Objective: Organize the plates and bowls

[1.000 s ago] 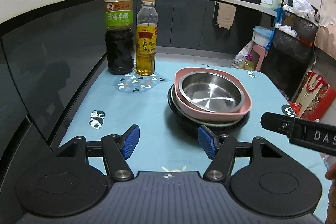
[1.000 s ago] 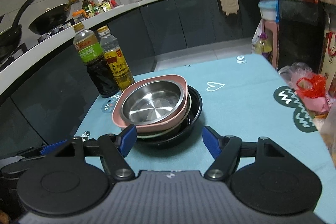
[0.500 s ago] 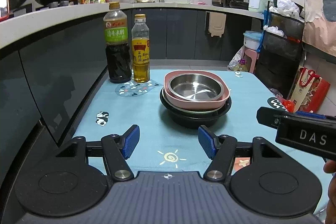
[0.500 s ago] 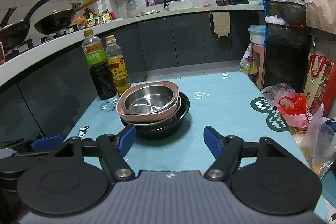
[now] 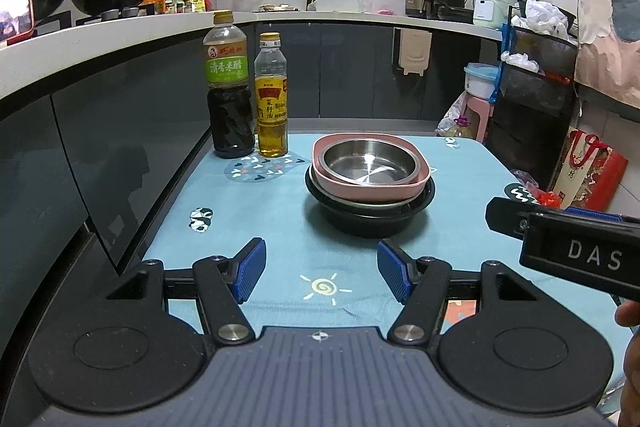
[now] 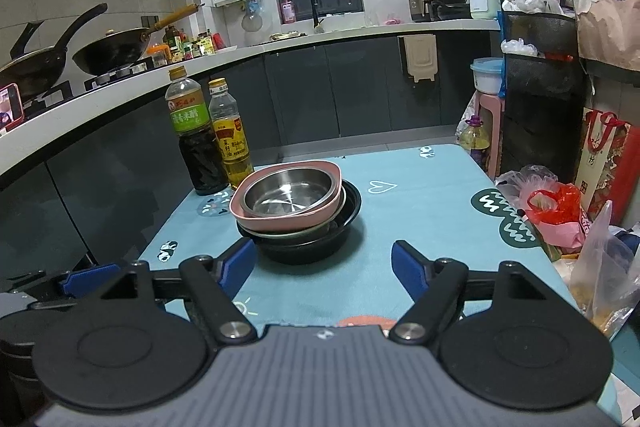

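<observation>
Beyond both wide claws [image 5: 320, 273], stacked bowls [image 5: 370, 185]

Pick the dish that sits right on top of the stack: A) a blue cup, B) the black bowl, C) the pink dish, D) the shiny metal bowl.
D: the metal bowl nests inside the pink dish, which sits above the black bowl at the bottom.
</observation>
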